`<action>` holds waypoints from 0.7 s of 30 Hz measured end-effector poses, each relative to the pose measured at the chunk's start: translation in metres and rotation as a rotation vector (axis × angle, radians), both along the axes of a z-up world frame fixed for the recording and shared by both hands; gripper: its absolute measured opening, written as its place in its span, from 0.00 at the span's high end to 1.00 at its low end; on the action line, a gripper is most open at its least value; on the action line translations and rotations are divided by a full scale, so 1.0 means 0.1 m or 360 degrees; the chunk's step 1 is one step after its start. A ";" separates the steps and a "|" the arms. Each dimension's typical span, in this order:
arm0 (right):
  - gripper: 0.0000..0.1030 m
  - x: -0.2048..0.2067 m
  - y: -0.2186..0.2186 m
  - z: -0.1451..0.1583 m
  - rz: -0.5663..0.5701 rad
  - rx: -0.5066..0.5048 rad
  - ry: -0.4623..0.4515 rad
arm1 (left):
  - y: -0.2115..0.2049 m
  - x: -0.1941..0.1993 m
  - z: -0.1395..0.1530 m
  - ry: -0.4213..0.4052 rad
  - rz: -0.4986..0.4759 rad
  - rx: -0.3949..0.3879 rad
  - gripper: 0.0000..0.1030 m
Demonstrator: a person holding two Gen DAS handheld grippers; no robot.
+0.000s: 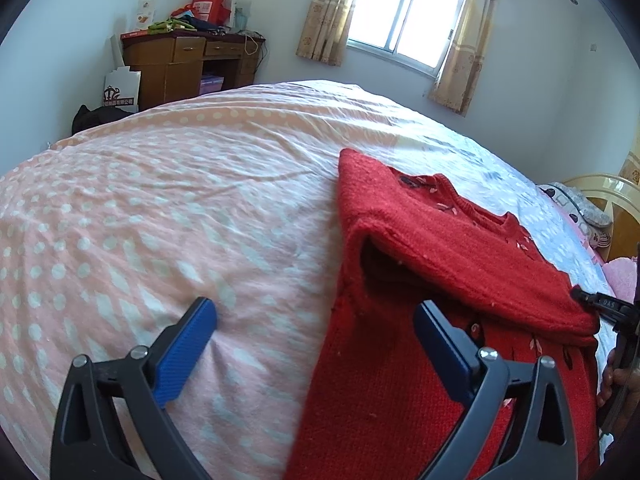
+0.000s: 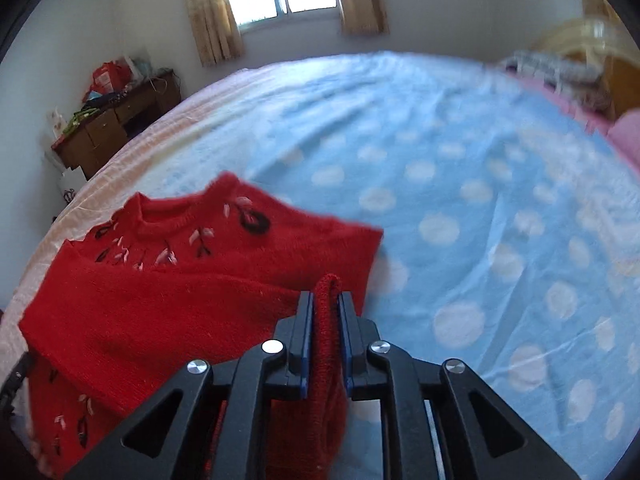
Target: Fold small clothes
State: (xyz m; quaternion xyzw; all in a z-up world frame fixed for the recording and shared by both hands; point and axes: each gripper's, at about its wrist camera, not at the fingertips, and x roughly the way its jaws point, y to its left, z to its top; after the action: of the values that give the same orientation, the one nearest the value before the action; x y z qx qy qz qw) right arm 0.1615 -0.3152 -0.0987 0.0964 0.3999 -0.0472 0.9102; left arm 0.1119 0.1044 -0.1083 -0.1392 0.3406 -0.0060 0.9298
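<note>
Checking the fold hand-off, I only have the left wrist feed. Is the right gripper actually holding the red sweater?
Observer: Yes. The right gripper is shut on a fold of the red sweater, knit pinched between the blue pads.
Operator: Which part of it?
Observer: Cannot tell for sure; a narrow ridge of knit by the sweater's right edge, lifted off the bed.
Operator: Collar visible there?
Observer: Yes, the collar faces the window, with embroidered flowers below it.
</note>
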 end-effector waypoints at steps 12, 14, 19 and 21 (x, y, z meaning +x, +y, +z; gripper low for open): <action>0.82 -0.48 0.39 -0.01 0.0108 -0.0119 0.0028 | -0.01 0.00 -0.02 -0.0014 -0.0012 0.0010 0.00; 0.81 -0.49 0.39 -0.02 0.0081 -0.0137 0.0015 | 0.00 0.01 -0.03 -0.0009 -0.0016 0.0004 0.00; 0.81 -0.83 0.42 0.35 0.0021 -0.0092 -0.0050 | 0.01 0.00 0.00 0.0002 -0.0055 -0.0019 0.00; 0.73 -1.21 0.41 0.61 0.0026 -0.0056 -0.0186 | 0.07 -0.03 0.03 0.0018 -0.0111 -0.0075 0.00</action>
State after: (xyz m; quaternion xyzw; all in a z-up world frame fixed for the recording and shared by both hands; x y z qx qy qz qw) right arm 0.0401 -0.2737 -0.0381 0.0796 0.3461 -0.0410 0.9339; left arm 0.1090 0.1112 -0.1056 -0.1492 0.3503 -0.0456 0.9235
